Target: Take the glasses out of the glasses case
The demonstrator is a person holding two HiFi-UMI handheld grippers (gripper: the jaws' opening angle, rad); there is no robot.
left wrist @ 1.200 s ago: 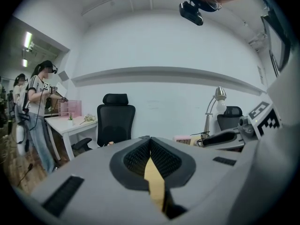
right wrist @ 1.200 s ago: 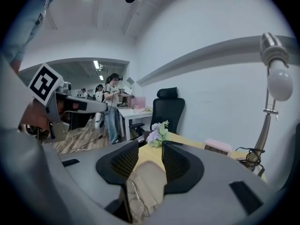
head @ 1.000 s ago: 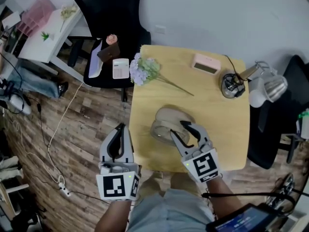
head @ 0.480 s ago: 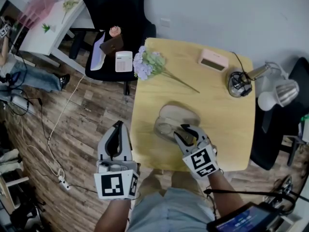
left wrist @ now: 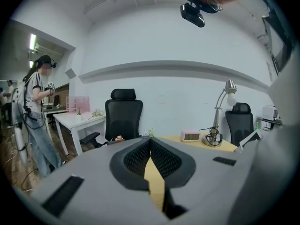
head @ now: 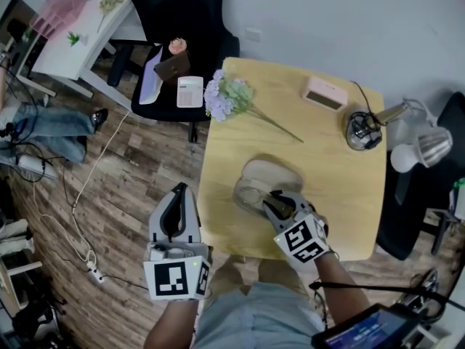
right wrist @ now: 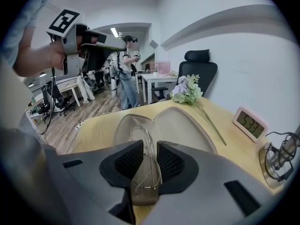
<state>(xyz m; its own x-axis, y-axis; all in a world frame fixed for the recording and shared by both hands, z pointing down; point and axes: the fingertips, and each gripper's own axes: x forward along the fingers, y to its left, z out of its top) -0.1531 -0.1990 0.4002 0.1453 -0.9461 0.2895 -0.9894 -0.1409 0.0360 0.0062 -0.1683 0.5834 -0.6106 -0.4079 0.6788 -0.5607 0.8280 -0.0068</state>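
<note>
Right gripper (head: 275, 201) has dropped into open beige oval glasses case (head: 256, 174), jaws just closing, narrowly spread round thin wire-frame glasses (right wrist: 149, 161) lying lengthwise between them, not pinched yet. Left gripper (head: 179, 191) pressed together, empty, farther off.

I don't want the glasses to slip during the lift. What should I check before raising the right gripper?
1. Glasses case open: ok, the lid lies back on the table.
2. Glasses between the right gripper's jaws: ok, the wire frame runs through the gap.
3. Pads pressing on the frame: cannot tell. The jaws have just been closing, but a narrow gap shows.
4. Left gripper free to steady the case: ok, it is shut, empty and beside the table.
5. Space above the case: ok, nothing hangs over it.
</note>
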